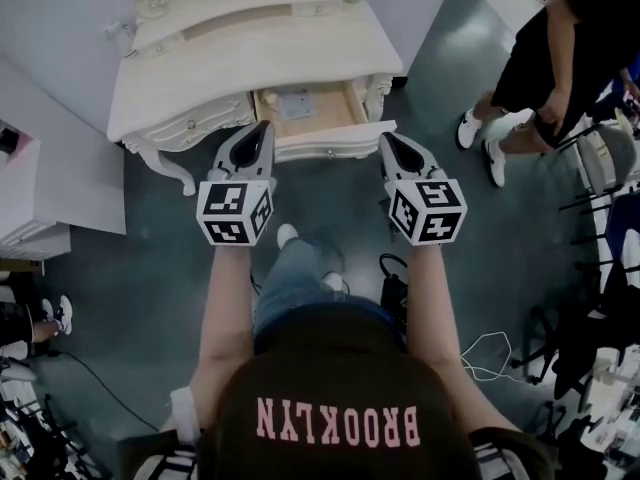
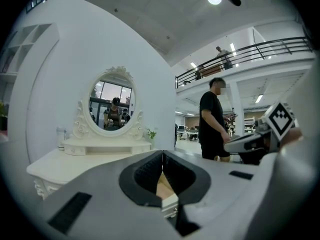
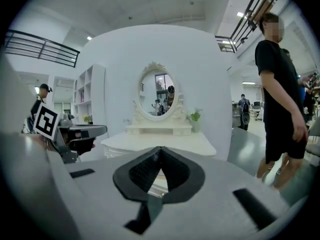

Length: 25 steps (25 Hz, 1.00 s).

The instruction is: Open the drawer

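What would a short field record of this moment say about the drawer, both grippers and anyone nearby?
drawer: pulled out of the dressing table, interior showing
left gripper: jaws together, nothing between them, held near the drawer's left end
right gripper: jaws together, nothing between them, held near the drawer's right end
mirror: oval, upright at the back of the table
bystander: person in black, standing to the table's right
task status: drawer already open
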Available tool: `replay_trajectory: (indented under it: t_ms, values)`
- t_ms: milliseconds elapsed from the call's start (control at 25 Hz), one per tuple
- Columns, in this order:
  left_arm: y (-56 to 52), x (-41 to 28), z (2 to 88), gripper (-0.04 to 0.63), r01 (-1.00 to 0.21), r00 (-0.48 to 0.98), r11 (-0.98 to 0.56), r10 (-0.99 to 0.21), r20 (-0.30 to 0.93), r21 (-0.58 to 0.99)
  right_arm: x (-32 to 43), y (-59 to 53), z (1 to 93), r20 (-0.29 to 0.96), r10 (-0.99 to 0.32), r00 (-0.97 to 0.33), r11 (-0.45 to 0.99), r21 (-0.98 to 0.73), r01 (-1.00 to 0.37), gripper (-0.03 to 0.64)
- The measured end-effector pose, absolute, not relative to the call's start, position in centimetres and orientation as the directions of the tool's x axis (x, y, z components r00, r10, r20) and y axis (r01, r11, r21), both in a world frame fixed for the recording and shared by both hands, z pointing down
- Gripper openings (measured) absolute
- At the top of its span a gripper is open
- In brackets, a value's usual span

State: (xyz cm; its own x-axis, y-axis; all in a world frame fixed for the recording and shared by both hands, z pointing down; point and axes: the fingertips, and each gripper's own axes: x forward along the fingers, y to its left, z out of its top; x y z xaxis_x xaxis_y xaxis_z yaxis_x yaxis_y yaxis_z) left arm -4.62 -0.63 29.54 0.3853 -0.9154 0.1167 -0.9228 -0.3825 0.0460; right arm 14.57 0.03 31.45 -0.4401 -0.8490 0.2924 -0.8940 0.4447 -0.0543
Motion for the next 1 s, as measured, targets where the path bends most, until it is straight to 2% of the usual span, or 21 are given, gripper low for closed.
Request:
replay_trajectory:
  t_ms: [360, 1000]
  values:
    - [-1.9, -5.2, 27.3, 0.005, -0.922, 0.387, -0.386, -0.919, 0.081, 0.025, 14.5, -0.6, 28.2, 0.184, -0.881, -0.436, 0.44, -0.019, -0.898, -0.003]
    - [-13.3, -9.2, 23.6, 0.005, -0.899, 0.436, -0.437, -0.9, 0.028, -0.022, 10.4, -11.5, 23.1, 0.084, -0.919, -0.386, 0.393, 0.093, -0.915, -0.003]
